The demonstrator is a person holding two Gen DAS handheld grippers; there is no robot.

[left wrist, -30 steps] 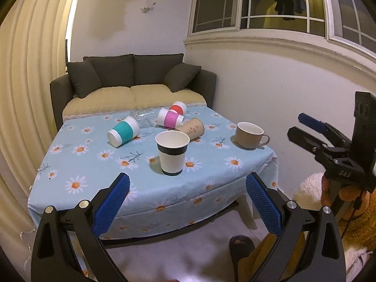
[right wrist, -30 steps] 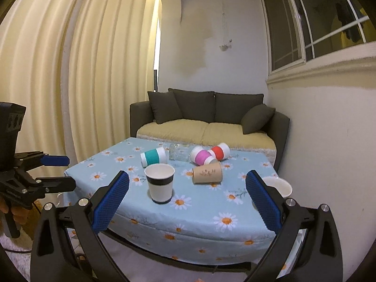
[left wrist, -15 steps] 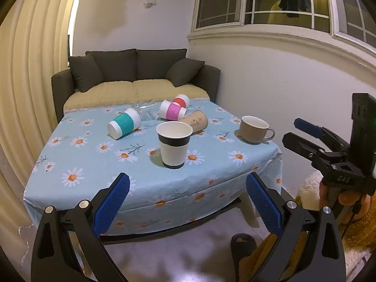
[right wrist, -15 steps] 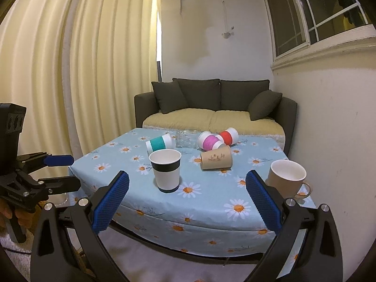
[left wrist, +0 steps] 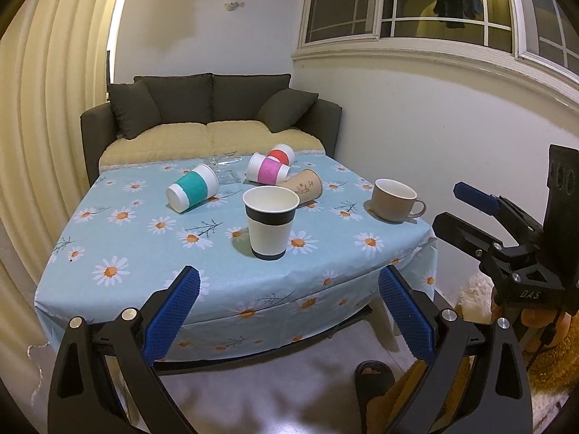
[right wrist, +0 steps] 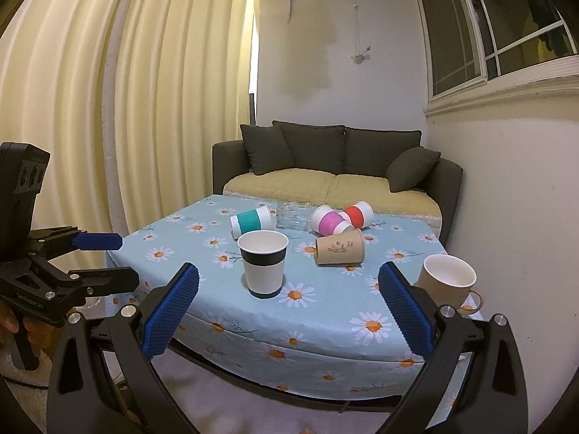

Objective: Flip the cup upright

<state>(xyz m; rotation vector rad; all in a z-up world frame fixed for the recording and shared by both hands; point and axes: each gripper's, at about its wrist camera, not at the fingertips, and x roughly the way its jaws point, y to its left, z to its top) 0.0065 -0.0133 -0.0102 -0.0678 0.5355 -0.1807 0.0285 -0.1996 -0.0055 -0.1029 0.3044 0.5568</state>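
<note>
Both the left tongs [left wrist: 289, 289] and right tongs [right wrist: 289, 289] hang wide open and empty short of the tabletop [left wrist: 137, 231], where a black-banded paper cup [left wrist: 270, 221] stands upright.

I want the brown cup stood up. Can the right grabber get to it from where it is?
Probably yes. The right gripper is open and empty, off the near table edge. The brown cup lies on its side behind the upright black-banded cup and a little to its right, so the way past looks free.

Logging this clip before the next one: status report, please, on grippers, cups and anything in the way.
Left gripper open, right gripper open, both short of the table. Black-banded cup and mug upright; teal cup, pink cup, red cup, brown cup lying down. Nothing blocking.
</note>
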